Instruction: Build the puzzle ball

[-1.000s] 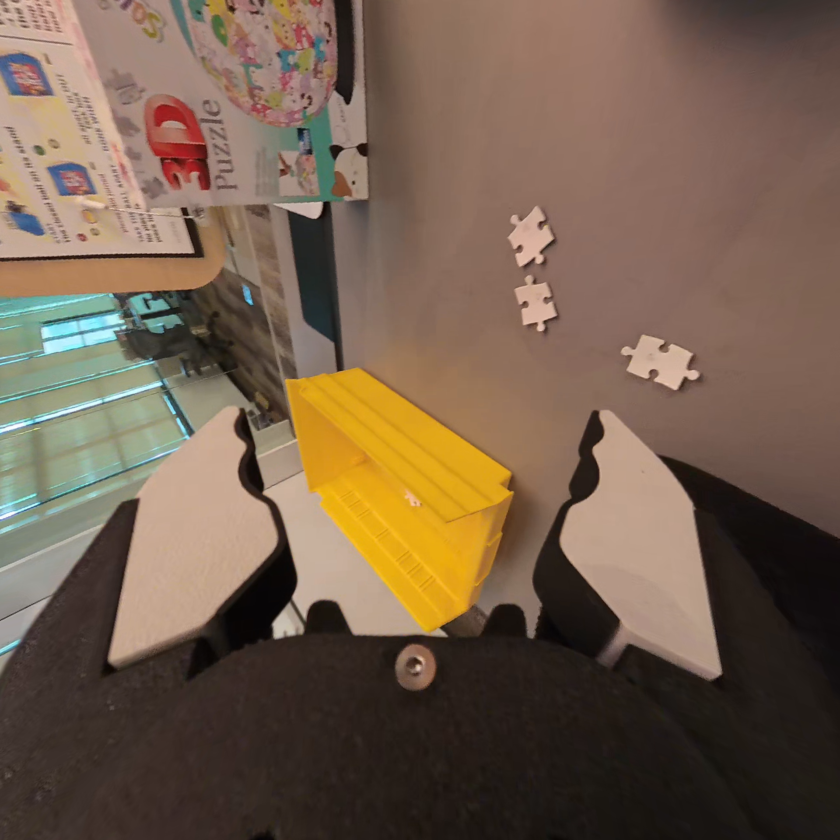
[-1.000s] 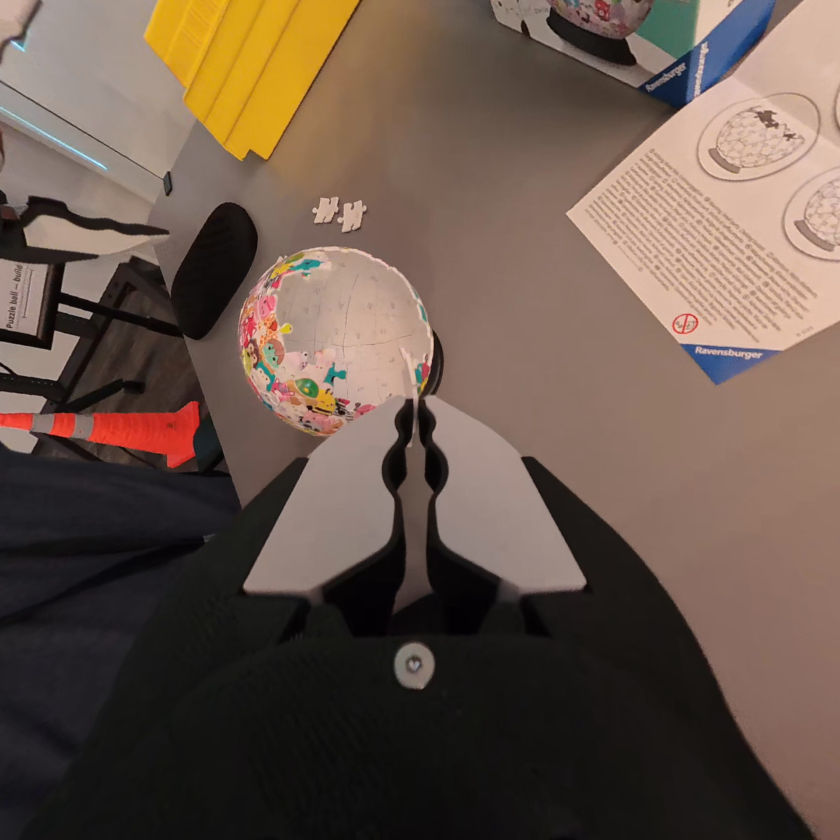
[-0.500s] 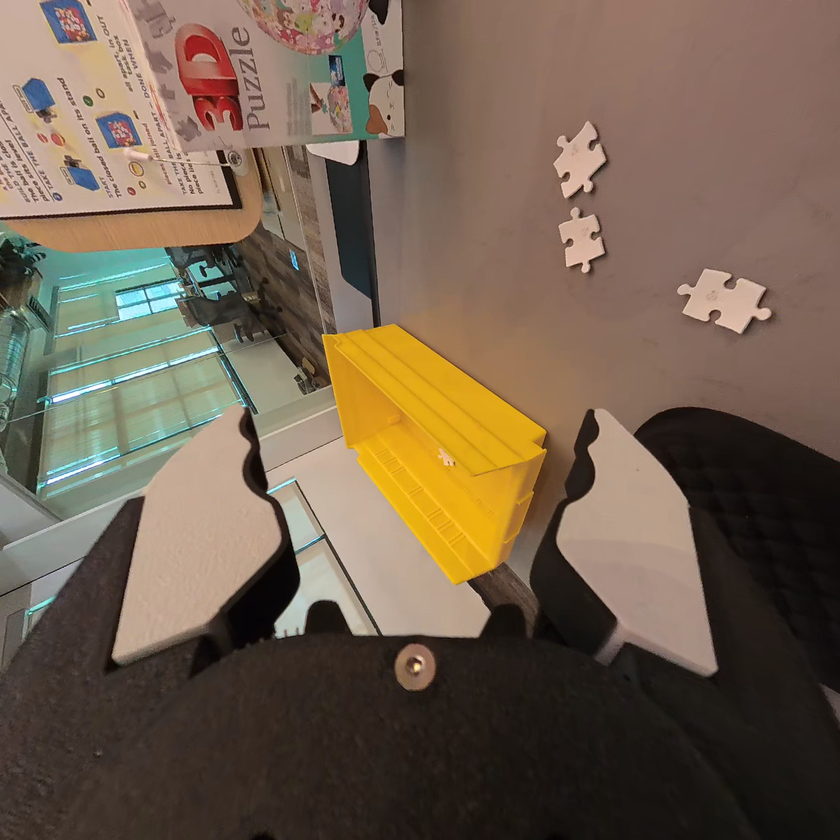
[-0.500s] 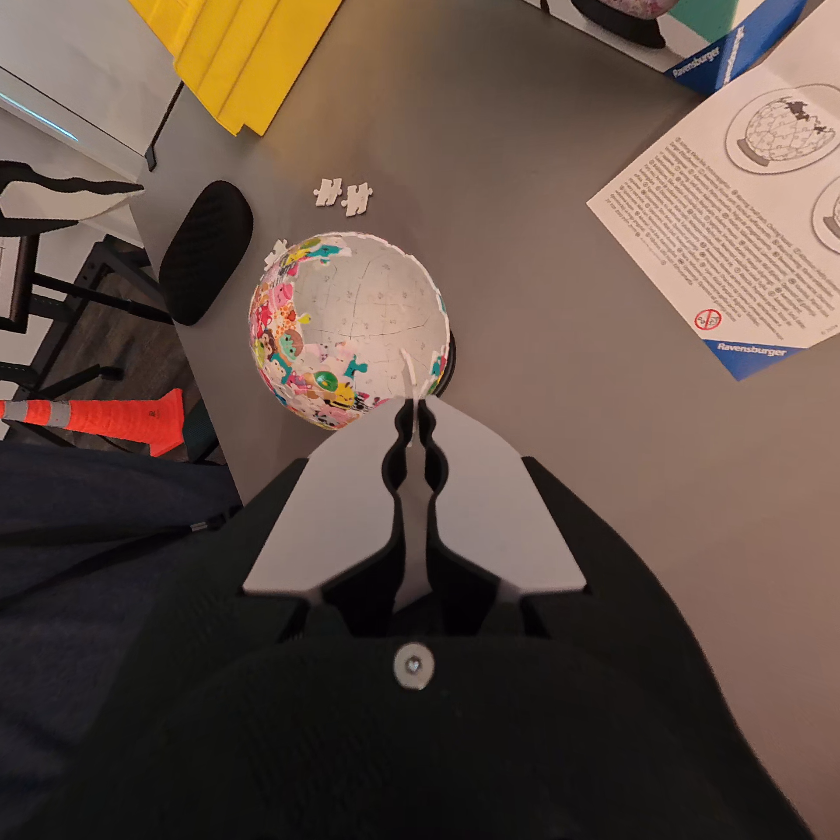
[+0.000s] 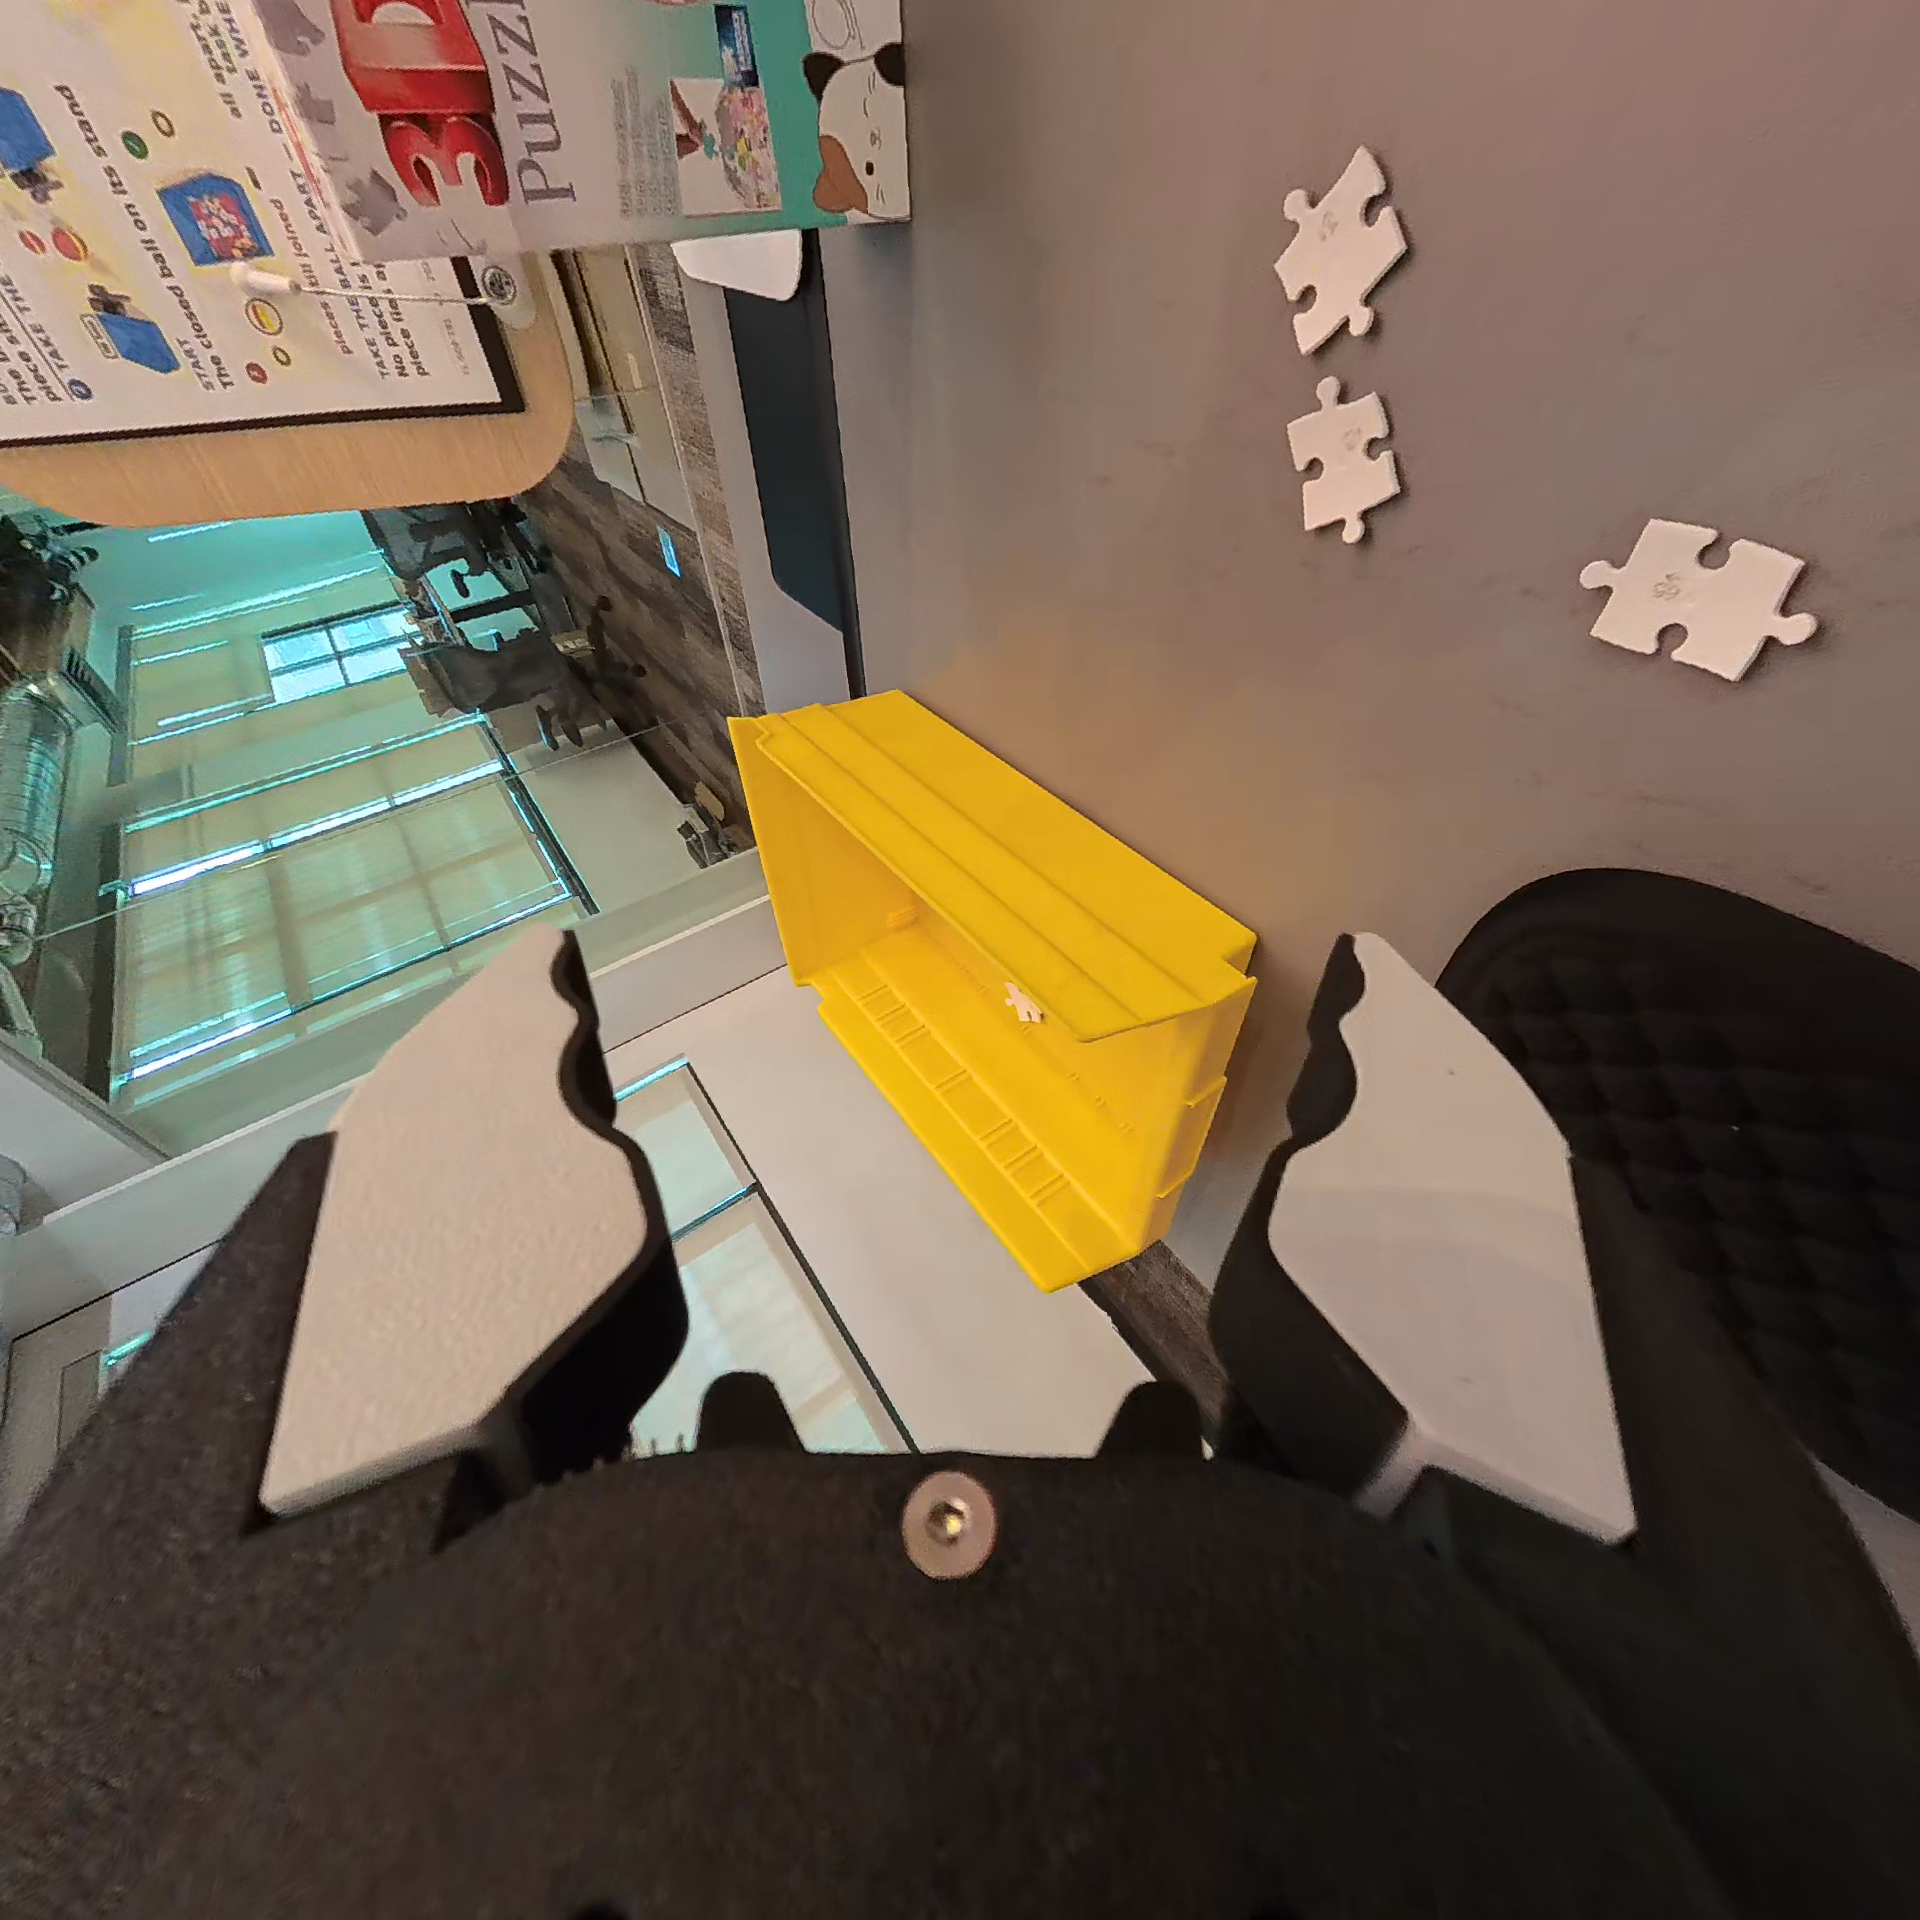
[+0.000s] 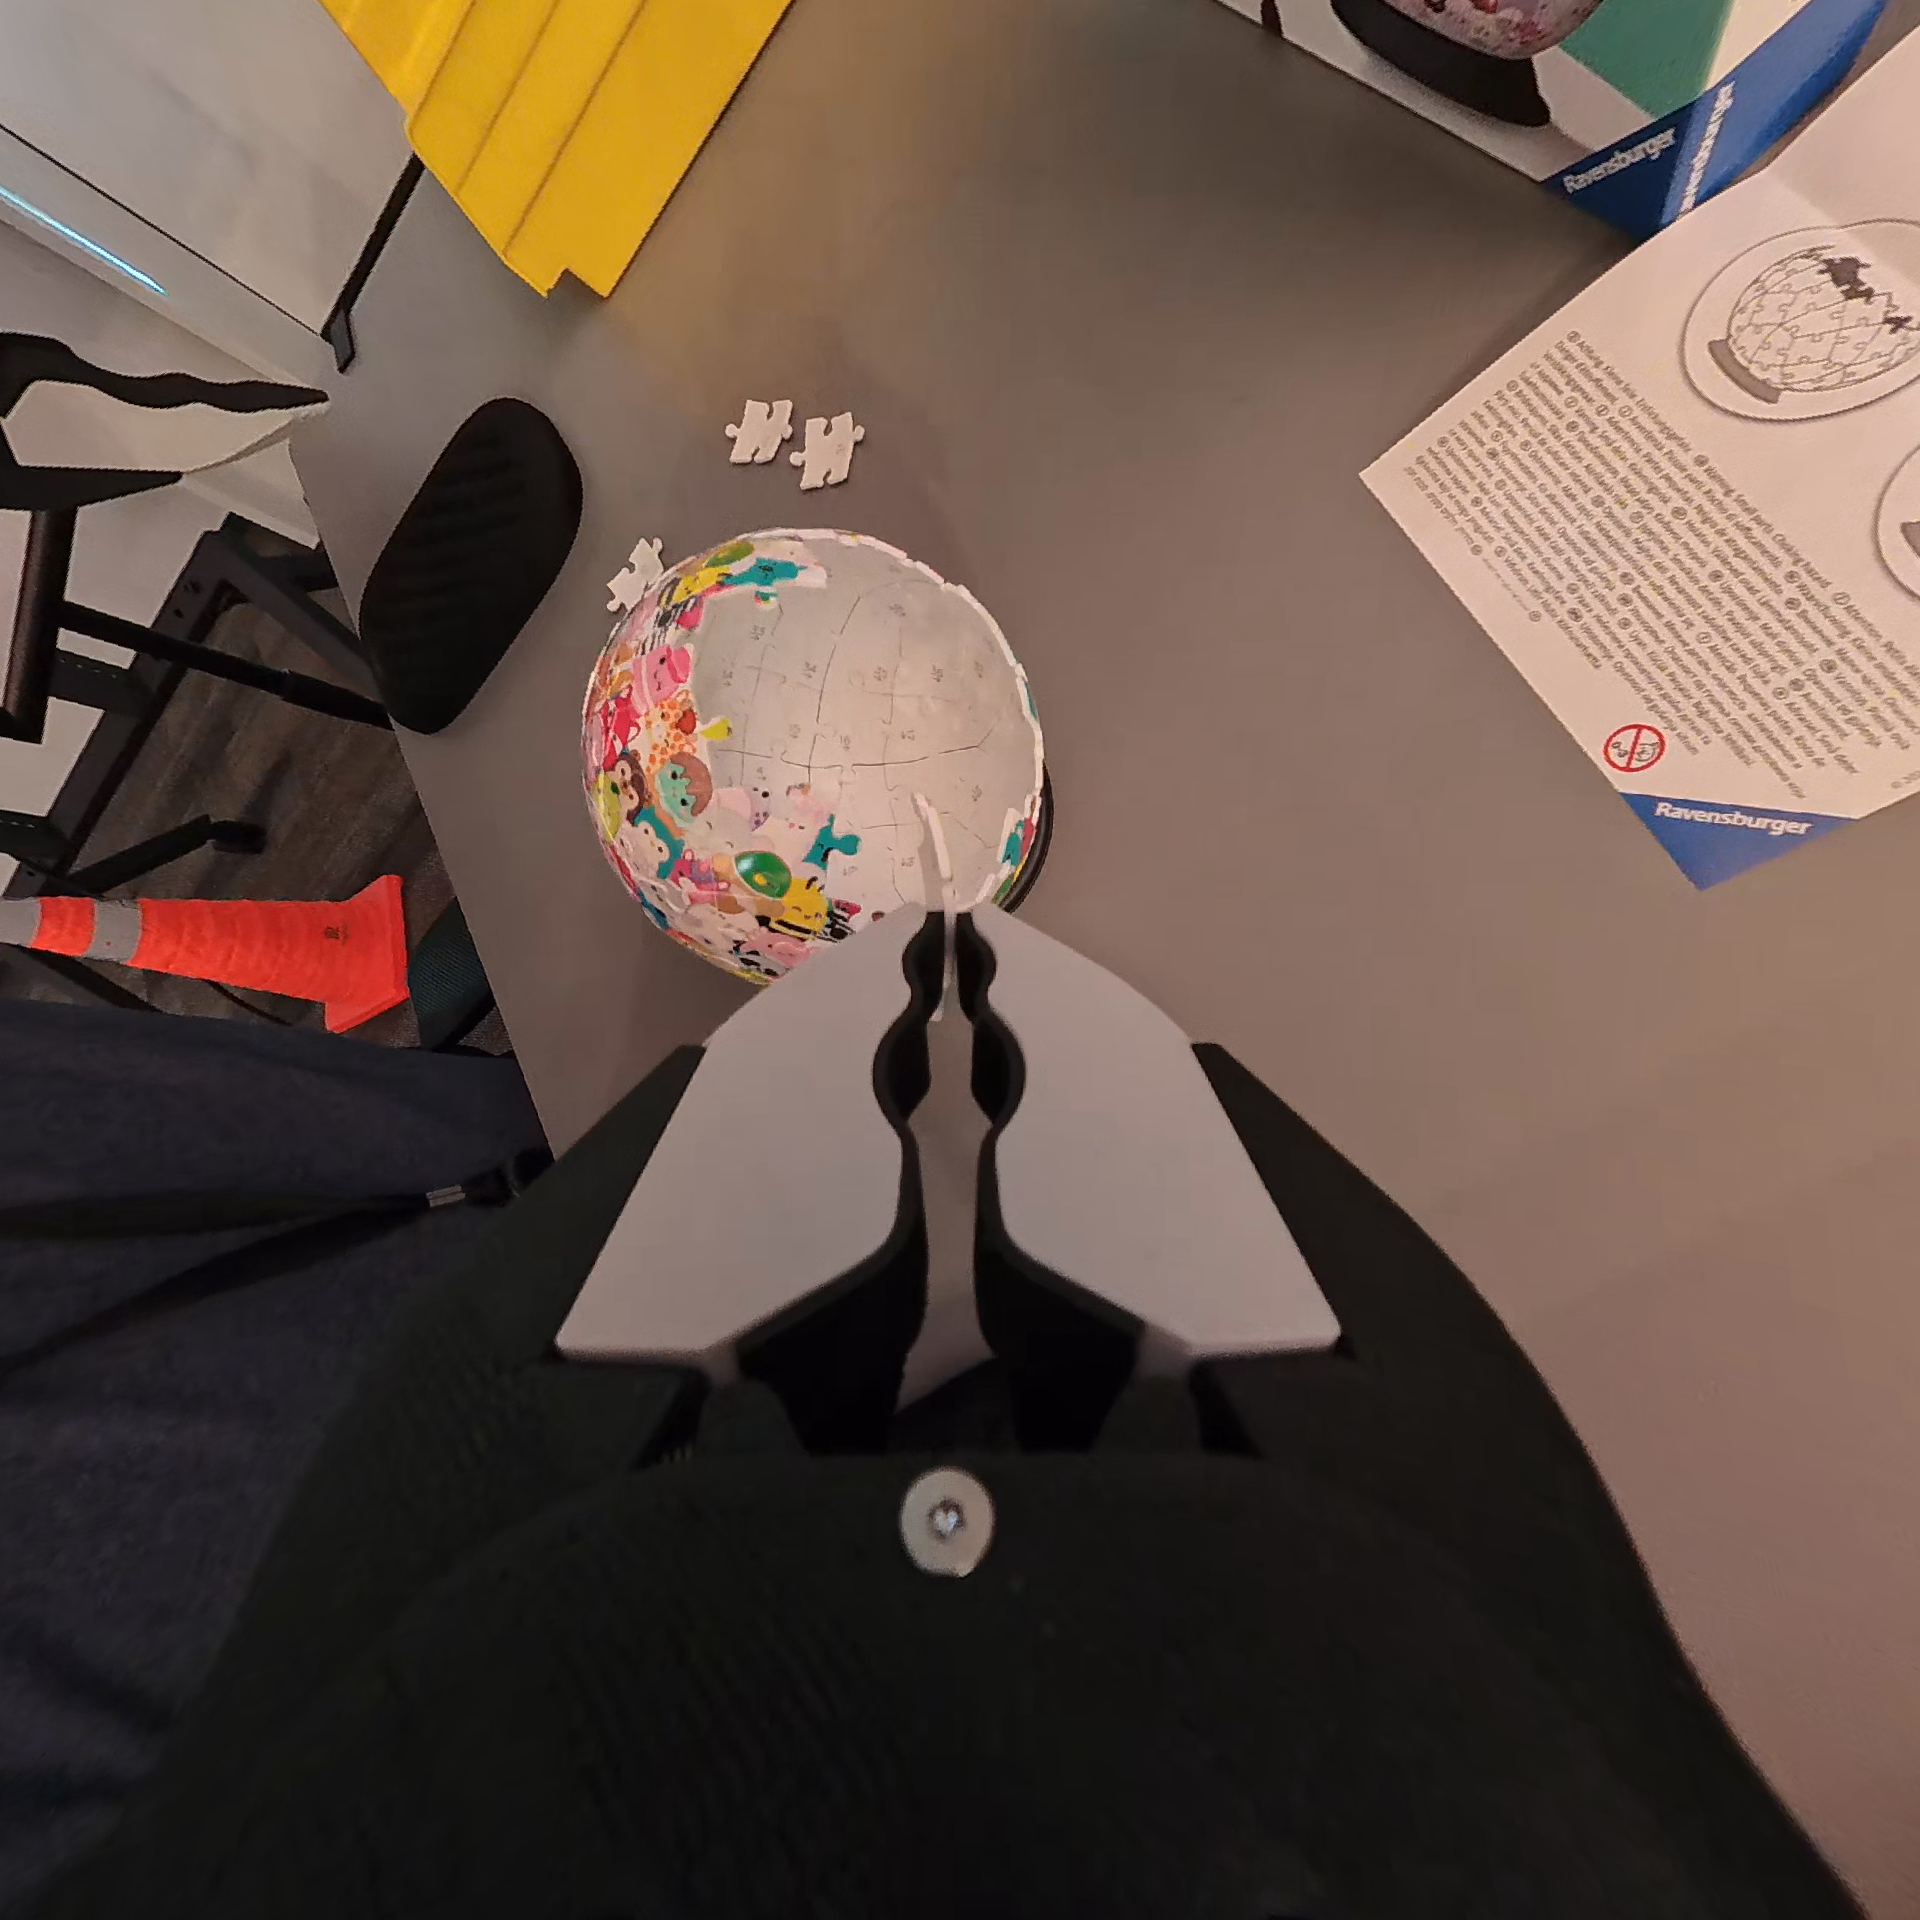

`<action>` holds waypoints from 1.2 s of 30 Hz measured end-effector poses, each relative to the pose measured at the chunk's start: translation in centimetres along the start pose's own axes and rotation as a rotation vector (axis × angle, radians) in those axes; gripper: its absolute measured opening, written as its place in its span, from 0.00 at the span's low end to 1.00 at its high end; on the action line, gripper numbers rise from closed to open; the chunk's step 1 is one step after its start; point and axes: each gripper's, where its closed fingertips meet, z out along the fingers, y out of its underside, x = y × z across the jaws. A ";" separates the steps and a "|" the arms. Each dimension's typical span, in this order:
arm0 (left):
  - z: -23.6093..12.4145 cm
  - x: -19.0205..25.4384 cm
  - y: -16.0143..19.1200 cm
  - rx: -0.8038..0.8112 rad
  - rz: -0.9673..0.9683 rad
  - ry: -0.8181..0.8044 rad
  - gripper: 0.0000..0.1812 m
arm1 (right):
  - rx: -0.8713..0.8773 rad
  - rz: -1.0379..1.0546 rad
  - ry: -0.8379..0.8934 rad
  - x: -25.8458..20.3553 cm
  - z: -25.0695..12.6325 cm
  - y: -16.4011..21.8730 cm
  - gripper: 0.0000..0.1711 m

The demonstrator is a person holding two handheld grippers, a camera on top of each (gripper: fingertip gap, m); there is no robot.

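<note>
Right gripper, jaws pinched on a thin white puzzle piece held edge-on, just above the open, half-built multicoloured puzzle ball near the grey tabletop's left edge. Bare surface lies right of the ball, up to the printed instruction sheet. Left gripper, jaws wide and empty, faces the yellow plastic bin at the table edge. Compared with 1.0 s earlier, the three loose white pieces appear farther right.

The puzzle ball is white inside with bright cartoon patterns outside. The surface is plain grey; the bin yellow, loose pieces white.
</note>
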 end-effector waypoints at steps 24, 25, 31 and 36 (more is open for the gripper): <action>-0.5 -1.2 0.2 -0.103 0.117 -0.121 0.70 | 0.021 0.009 -0.010 0.4 -0.8 1.0 0.02; -0.6 -1.2 0.2 -0.104 0.118 -0.123 0.70 | 0.022 0.009 -0.010 0.4 -0.8 1.0 0.02; -0.7 -1.2 0.2 -0.113 0.117 -0.121 0.70 | 0.027 0.009 -0.010 0.3 -1.0 1.1 0.02; -1.4 -0.7 -0.5 -0.003 -0.074 -0.018 0.66 | 0.074 -0.055 0.037 -0.7 -2.4 0.1 0.02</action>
